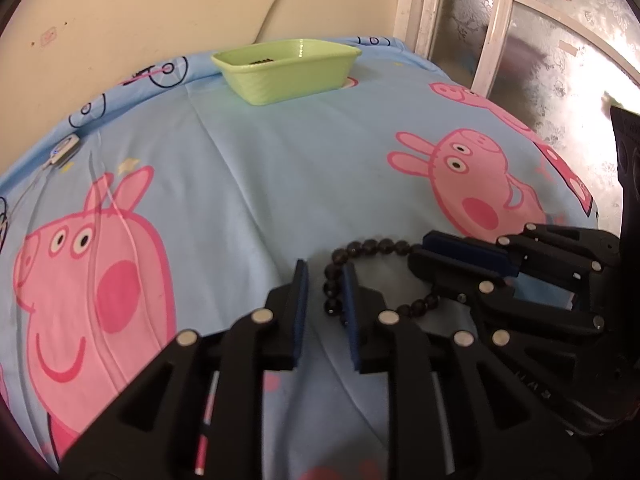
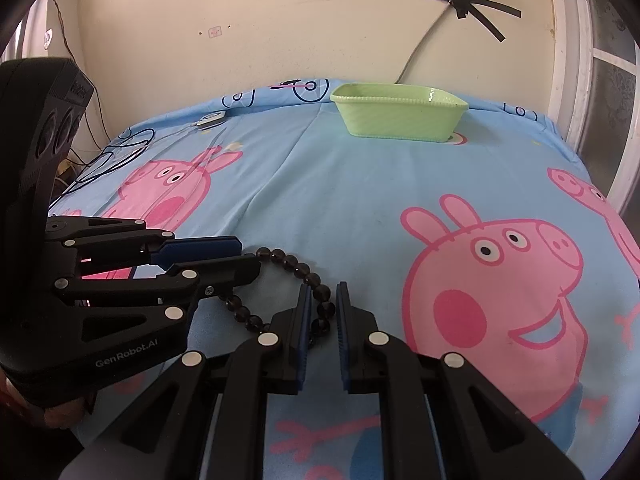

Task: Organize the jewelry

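Note:
A bracelet of dark round beads (image 1: pixel 370 246) lies in a loop on the blue cartoon-pig bedsheet (image 1: pixel 248 168), close in front of both grippers. My left gripper (image 1: pixel 324 276) is open, and one side of the loop runs between its jaws beside the right pad, with a gap to the left pad. From the right, my right gripper (image 1: pixel 424 250) is shut on the bracelet's far side. In the right wrist view the beads (image 2: pixel 298 266) pass between the right gripper's (image 2: pixel 323 294) pads, and the left gripper (image 2: pixel 248 256) reaches in from the left. A light green basket (image 1: pixel 288 76) stands at the sheet's far edge.
Something small and dark lies inside the green basket (image 2: pixel 400 116). A small white device with a thin cable (image 1: pixel 66 150) rests at the far left of the sheet. A cream wall runs behind the bed, and a frosted window with a white frame (image 1: pixel 496 28) stands to the right.

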Motion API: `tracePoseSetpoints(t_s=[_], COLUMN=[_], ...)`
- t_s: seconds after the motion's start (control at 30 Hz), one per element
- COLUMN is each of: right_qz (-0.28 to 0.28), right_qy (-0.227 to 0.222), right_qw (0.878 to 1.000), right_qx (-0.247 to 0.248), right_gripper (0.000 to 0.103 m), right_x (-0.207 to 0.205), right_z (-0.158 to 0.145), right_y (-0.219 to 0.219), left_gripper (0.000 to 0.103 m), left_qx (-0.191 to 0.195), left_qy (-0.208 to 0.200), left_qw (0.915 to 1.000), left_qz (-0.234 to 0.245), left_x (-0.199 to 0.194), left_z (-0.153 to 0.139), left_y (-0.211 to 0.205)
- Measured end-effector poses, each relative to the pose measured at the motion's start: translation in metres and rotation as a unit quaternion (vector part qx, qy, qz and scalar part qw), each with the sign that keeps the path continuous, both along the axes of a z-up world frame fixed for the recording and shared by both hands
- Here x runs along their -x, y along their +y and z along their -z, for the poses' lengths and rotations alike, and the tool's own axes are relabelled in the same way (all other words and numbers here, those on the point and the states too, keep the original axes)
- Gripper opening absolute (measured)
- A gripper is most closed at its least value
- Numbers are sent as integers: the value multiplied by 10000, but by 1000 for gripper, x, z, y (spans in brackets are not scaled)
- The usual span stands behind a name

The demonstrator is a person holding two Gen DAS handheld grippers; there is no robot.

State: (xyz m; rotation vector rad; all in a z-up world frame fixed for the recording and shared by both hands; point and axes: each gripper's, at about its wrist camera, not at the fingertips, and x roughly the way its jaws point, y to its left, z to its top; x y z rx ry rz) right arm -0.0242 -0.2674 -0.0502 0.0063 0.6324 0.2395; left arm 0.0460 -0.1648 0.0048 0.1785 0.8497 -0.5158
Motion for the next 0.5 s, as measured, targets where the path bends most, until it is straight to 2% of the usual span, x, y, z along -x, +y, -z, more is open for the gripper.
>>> tracePoseSetpoints(t_s=[0.17, 0.23, 0.5], right_qz=[29, 54, 77], right_qy=[-12, -17, -18], right_qw=[10000, 10000, 9999], right_qx=[-33, -47, -135], right_gripper=[0, 0, 0], right_x=[1, 2, 2], right_z=[0, 0, 2], right_y=[0, 0, -3], left_gripper=[24, 39, 42], left_qx=[-45, -85, -66], left_qy=[-27, -37, -18], left_qw=[10000, 10000, 10000], left_qz=[0, -31, -61], left_x=[0, 0, -1], left_z=[0, 0, 0], left_y=[0, 1, 2])
